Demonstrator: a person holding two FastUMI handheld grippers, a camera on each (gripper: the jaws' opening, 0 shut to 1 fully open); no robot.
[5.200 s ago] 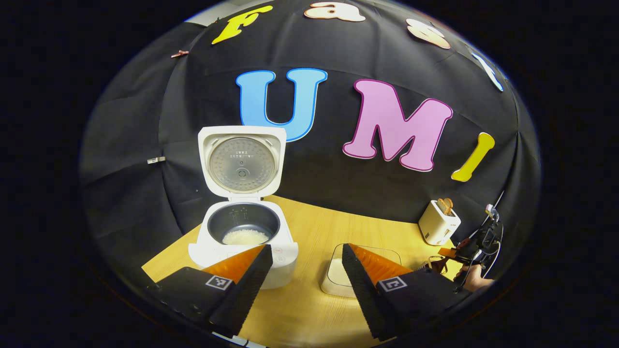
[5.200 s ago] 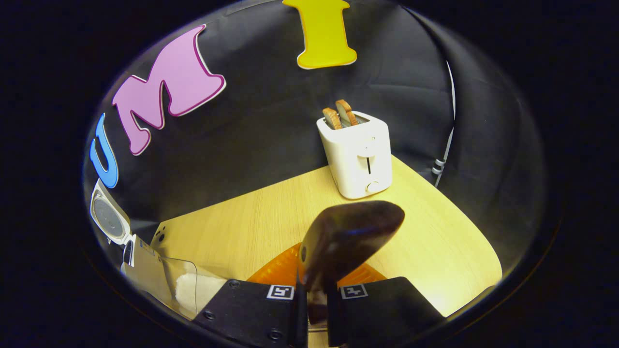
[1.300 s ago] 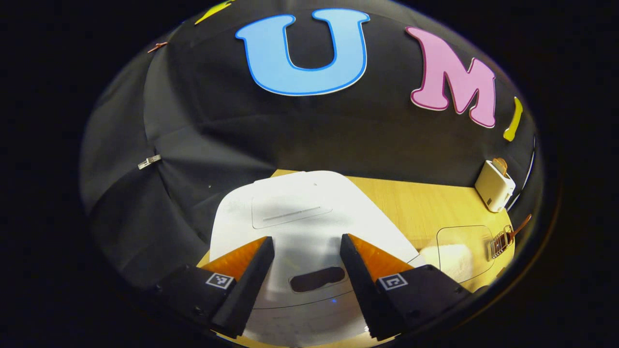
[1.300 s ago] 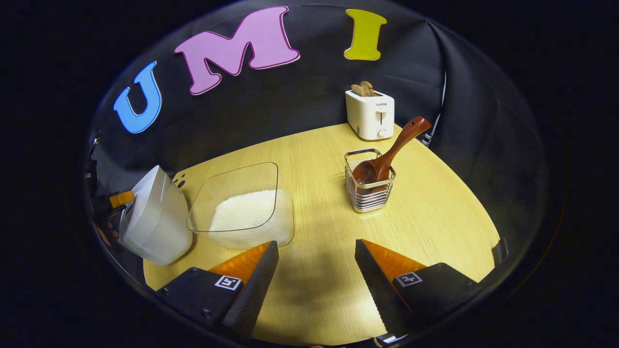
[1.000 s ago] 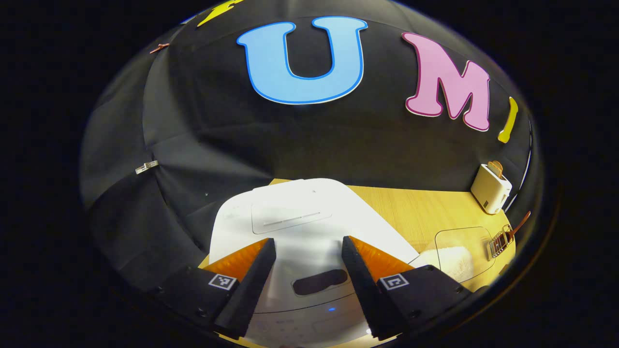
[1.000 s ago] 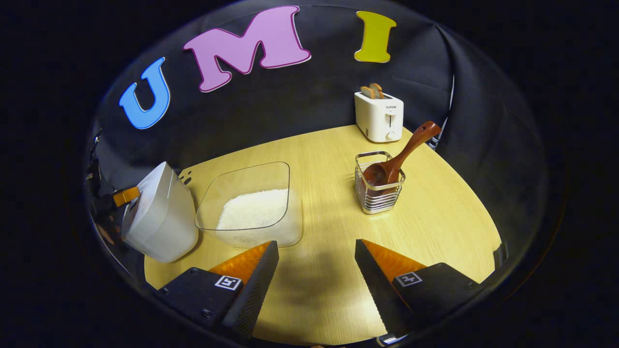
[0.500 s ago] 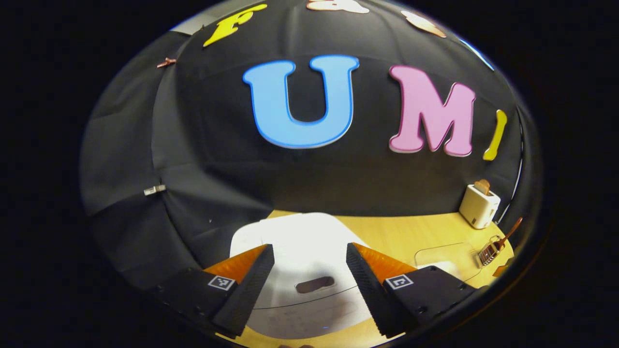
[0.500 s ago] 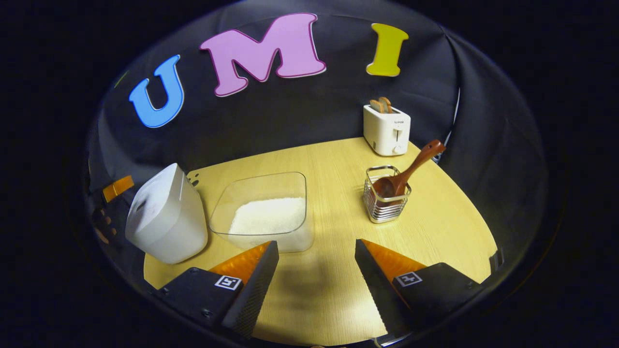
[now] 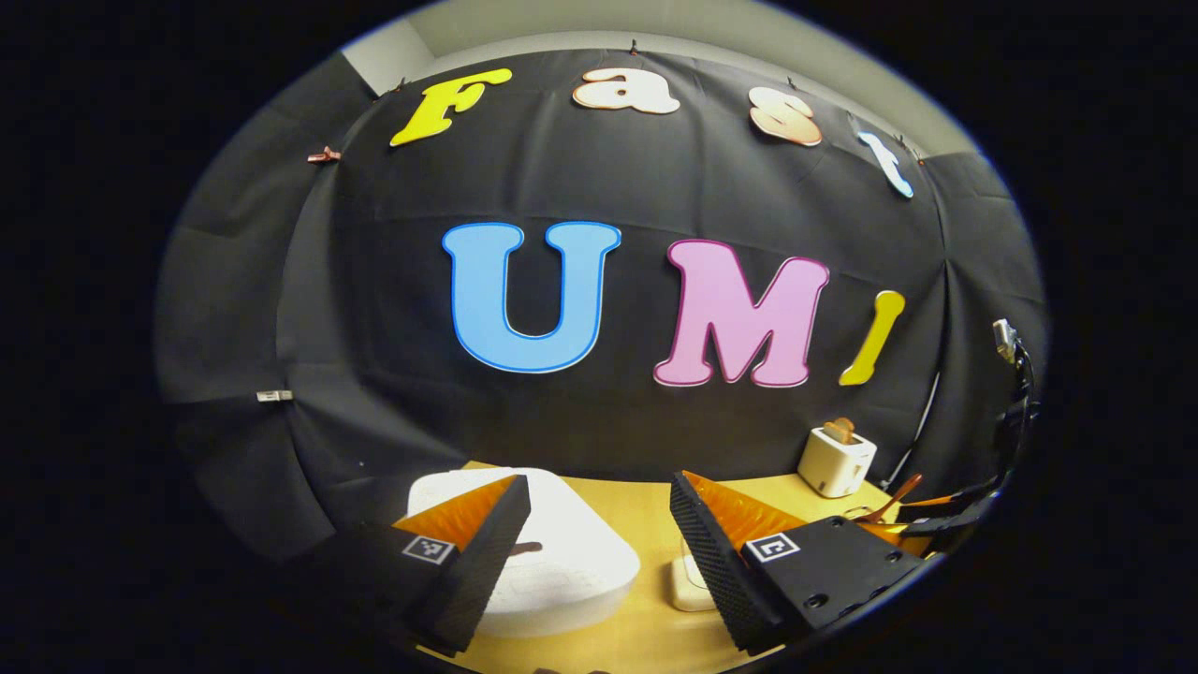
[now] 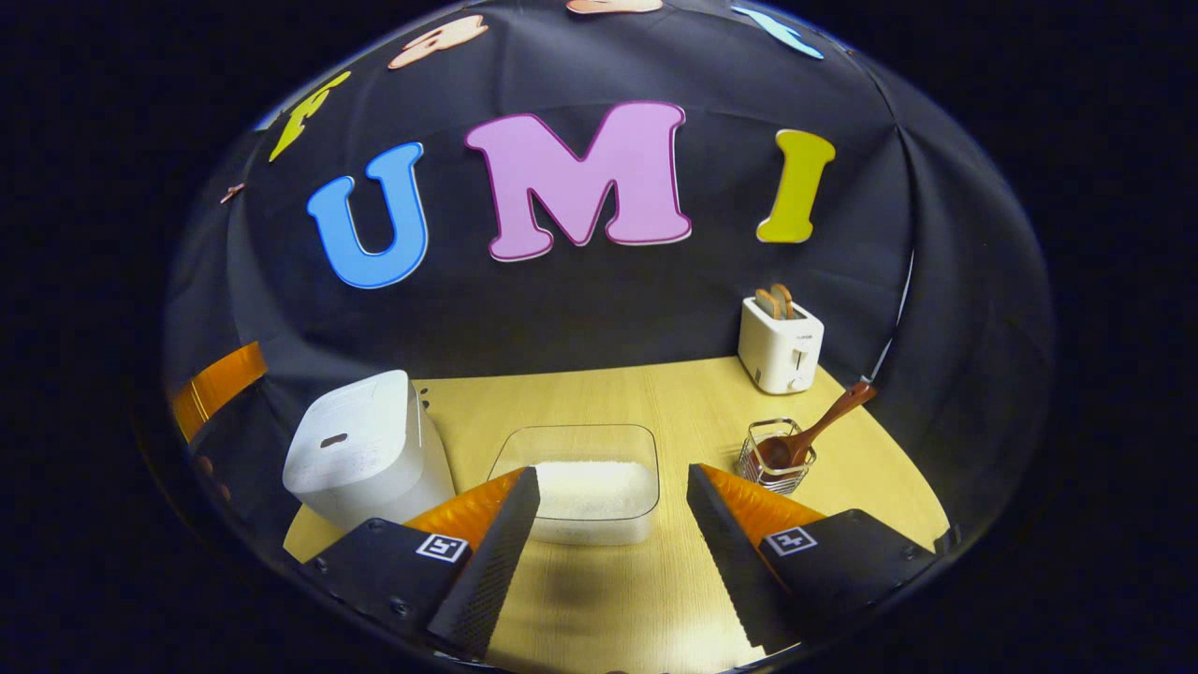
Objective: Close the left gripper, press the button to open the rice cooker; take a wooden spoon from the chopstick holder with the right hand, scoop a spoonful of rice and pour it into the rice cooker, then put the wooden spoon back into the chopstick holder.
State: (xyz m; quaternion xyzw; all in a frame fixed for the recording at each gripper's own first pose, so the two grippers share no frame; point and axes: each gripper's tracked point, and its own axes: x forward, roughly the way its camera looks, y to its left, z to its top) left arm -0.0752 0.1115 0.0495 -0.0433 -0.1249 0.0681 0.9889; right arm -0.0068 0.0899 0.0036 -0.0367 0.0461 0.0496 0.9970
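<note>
Each tool (image 9: 599, 529) (image 10: 613, 524) has black, screw-fastened finger mounts bearing small square black-and-white marker tags.

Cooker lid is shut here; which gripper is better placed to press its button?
Left. The rice cooker sits just beneath the open left gripper; from the right gripper it stands off to the side. Left must shut first.

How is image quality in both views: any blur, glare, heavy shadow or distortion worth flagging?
Left gripper view: sharp, strong fisheye bending of the wall; the rice cooker lid looks bright and nearly washed out, and the toaster is small near the edge. Right gripper view: sharp, evenly lit; the table edge curves, a soft shadow lies between the jaws, and the rice container shows no strong glare.
</note>
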